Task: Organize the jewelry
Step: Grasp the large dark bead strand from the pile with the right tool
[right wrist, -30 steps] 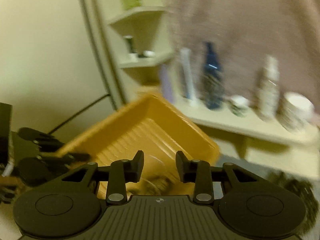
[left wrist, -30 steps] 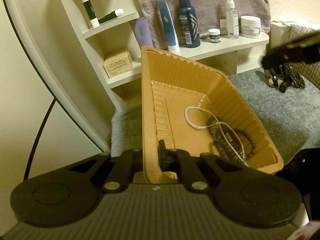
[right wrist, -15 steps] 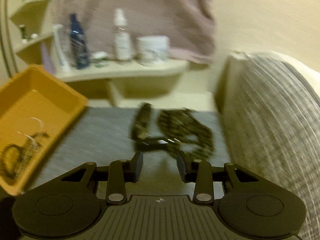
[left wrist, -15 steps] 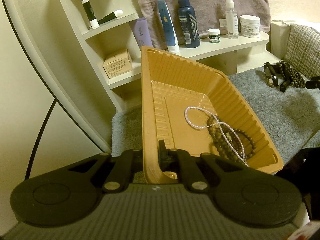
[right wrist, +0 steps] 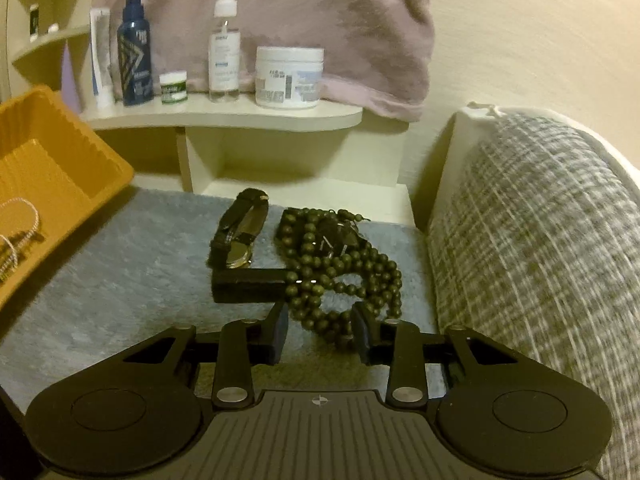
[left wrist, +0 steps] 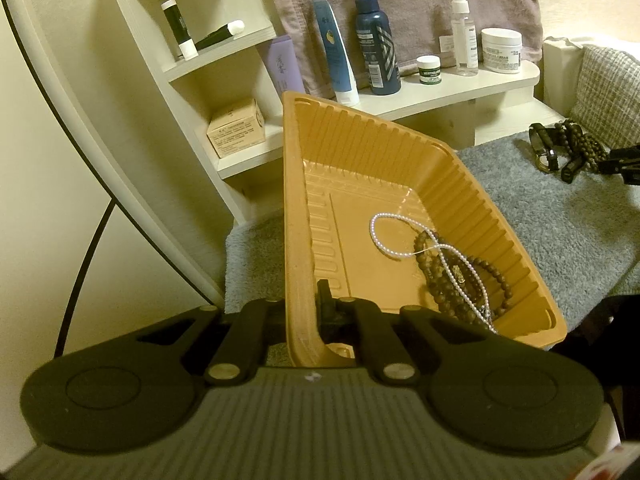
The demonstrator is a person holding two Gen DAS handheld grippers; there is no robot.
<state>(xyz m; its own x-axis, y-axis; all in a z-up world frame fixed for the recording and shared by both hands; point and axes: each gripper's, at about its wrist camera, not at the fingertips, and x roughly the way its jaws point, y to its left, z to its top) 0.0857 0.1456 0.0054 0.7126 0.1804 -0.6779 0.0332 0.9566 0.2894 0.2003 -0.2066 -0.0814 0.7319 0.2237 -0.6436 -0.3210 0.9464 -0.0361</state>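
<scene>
Left gripper [left wrist: 304, 312]: jaws clenched on the near wall of the orange tray [left wrist: 296, 216], holding it tilted.
Tray contents: a pearl strand [left wrist: 384, 240] and brown beads [left wrist: 464, 280], lying just ahead and right of those jaws.
Right gripper [right wrist: 320, 332]: jaws had just been closing, still parted, gripping nothing.
Green bead necklace [right wrist: 344, 264]: on the grey mat [right wrist: 120, 264], its near loop between the right jaws.
Watch [right wrist: 240, 236]: ahead-left of the right jaws, touching the beads.

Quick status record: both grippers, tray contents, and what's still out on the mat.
left gripper: shut on tray wall, tray tilted
tray: pearl strand, brown beads
right gripper: jaws just been closing, astride green beads, not yet pressing
mat: green beads, watch
</scene>
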